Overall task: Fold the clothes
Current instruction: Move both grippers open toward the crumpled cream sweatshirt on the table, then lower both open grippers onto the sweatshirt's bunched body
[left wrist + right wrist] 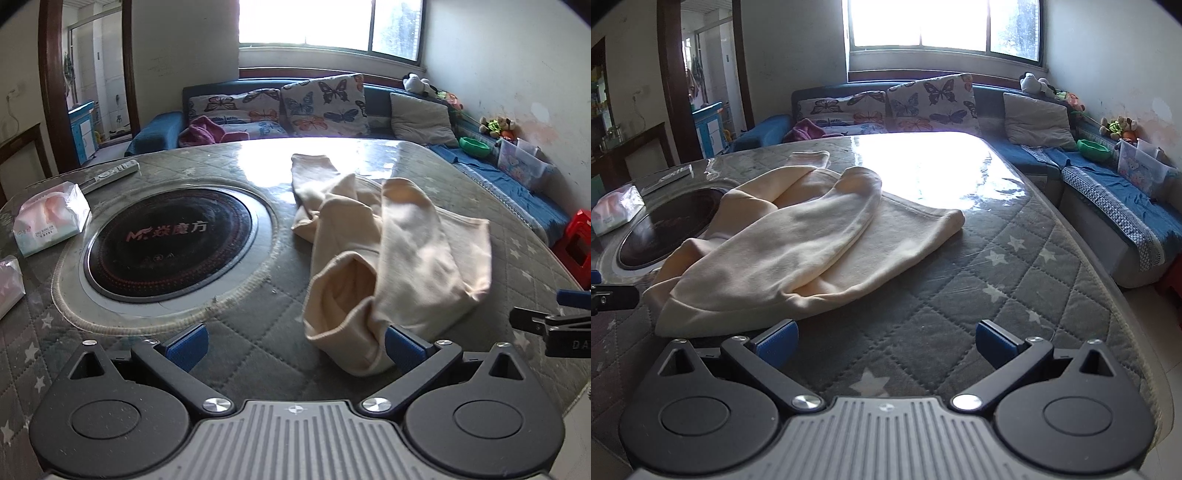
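A cream garment (391, 243) lies crumpled on the quilted grey table, with one sleeve stretched toward the far side and an open cuff near me. It also shows in the right wrist view (798, 243). My left gripper (293, 349) is open and empty, its right fingertip (400, 343) just at the garment's near edge. My right gripper (884, 345) is open and empty above bare tabletop, its left fingertip (777, 345) close to the garment's near hem. The right gripper's tip shows at the right edge of the left wrist view (554, 325).
A round black induction hob (170, 240) is set into the table left of the garment. Tissue packs (51, 218) and a remote (114, 173) lie at the far left. A blue sofa (1115, 199) with cushions runs behind and right of the table (1015, 280).
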The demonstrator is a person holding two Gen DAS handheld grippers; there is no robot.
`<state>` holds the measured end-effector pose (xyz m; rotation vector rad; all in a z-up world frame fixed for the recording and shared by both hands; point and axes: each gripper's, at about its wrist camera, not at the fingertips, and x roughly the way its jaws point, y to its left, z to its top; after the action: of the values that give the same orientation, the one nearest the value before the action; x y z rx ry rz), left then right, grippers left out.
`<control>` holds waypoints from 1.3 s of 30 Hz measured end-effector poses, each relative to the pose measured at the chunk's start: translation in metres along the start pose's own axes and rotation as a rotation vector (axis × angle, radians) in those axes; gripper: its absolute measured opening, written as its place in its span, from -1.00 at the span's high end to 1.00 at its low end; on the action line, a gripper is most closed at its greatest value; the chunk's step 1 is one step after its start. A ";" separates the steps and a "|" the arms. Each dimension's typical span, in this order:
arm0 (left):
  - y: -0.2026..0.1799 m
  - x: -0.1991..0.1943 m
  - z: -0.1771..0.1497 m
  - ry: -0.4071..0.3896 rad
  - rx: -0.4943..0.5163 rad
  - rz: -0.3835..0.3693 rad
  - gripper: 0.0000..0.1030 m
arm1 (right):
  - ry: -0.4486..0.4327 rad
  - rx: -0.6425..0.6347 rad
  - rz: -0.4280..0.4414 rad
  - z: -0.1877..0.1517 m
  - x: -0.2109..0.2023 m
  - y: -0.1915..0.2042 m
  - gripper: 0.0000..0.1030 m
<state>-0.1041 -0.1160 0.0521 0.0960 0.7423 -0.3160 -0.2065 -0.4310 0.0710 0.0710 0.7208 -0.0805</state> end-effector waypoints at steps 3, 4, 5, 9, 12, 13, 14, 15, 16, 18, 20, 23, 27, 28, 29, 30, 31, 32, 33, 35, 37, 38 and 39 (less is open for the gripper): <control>-0.005 -0.002 -0.004 0.012 0.014 -0.002 -1.00 | -0.002 -0.005 0.008 -0.002 -0.002 0.004 -1.00; -0.007 -0.003 -0.005 0.016 0.019 -0.002 -1.00 | -0.002 -0.007 0.010 -0.003 -0.003 0.005 -1.00; -0.008 -0.003 -0.006 0.016 0.021 -0.004 -1.00 | -0.003 -0.009 0.012 -0.004 -0.004 0.006 -1.00; -0.012 -0.006 -0.010 0.019 0.033 -0.007 -1.00 | -0.007 -0.013 0.015 -0.007 -0.009 0.010 -1.00; -0.015 -0.008 -0.012 0.019 0.042 -0.012 -1.00 | -0.012 -0.017 0.018 -0.008 -0.012 0.011 -1.00; -0.017 -0.009 -0.013 0.018 0.045 -0.013 -1.00 | -0.014 -0.019 0.020 -0.008 -0.013 0.012 -1.00; -0.018 -0.009 -0.013 0.019 0.047 -0.014 -1.00 | -0.015 -0.021 0.021 -0.008 -0.014 0.012 -1.00; -0.019 -0.010 -0.014 0.019 0.049 -0.015 -1.00 | -0.017 -0.023 0.021 -0.009 -0.014 0.013 -1.00; -0.020 -0.010 -0.014 0.019 0.052 -0.016 -1.00 | -0.017 -0.024 0.020 -0.009 -0.015 0.013 -1.00; -0.022 -0.011 -0.015 0.019 0.058 -0.019 -1.00 | -0.020 -0.023 0.022 -0.009 -0.016 0.014 -1.00; -0.023 -0.012 -0.016 0.019 0.062 -0.022 -1.00 | -0.023 -0.023 0.022 -0.009 -0.018 0.014 -1.00; -0.026 -0.012 -0.016 0.018 0.068 -0.025 -1.00 | -0.026 -0.026 0.023 -0.009 -0.019 0.015 -1.00; -0.028 -0.012 -0.016 0.018 0.074 -0.029 -1.00 | -0.028 -0.027 0.026 -0.008 -0.020 0.016 -1.00; -0.028 -0.012 -0.016 0.019 0.075 -0.029 -1.00 | -0.028 -0.027 0.026 -0.008 -0.020 0.017 -1.00; -0.029 -0.012 -0.016 0.019 0.075 -0.030 -1.00 | -0.028 -0.030 0.029 -0.008 -0.020 0.018 -1.00; -0.029 -0.012 -0.016 0.019 0.076 -0.030 -1.00 | -0.028 -0.032 0.033 -0.007 -0.020 0.019 -1.00; -0.030 -0.012 -0.016 0.019 0.077 -0.030 -1.00 | -0.028 -0.033 0.034 -0.008 -0.020 0.019 -1.00; -0.030 -0.011 -0.016 0.020 0.078 -0.031 -1.00 | -0.028 -0.035 0.035 -0.007 -0.020 0.020 -1.00; -0.031 -0.011 -0.015 0.020 0.080 -0.032 -1.00 | -0.028 -0.037 0.036 -0.007 -0.019 0.021 -1.00; -0.031 -0.010 -0.015 0.021 0.082 -0.034 -1.00 | -0.026 -0.041 0.037 -0.007 -0.019 0.022 -1.00; -0.032 -0.010 -0.015 0.022 0.085 -0.036 -1.00 | -0.028 -0.042 0.037 -0.006 -0.019 0.023 -1.00; -0.032 -0.009 -0.015 0.023 0.087 -0.037 -1.00 | -0.028 -0.042 0.038 -0.006 -0.019 0.023 -1.00; -0.033 -0.009 -0.015 0.024 0.089 -0.038 -1.00 | -0.027 -0.042 0.038 -0.006 -0.018 0.023 -1.00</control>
<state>-0.1302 -0.1418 0.0482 0.1699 0.7550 -0.3846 -0.2217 -0.4070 0.0797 0.0433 0.6932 -0.0300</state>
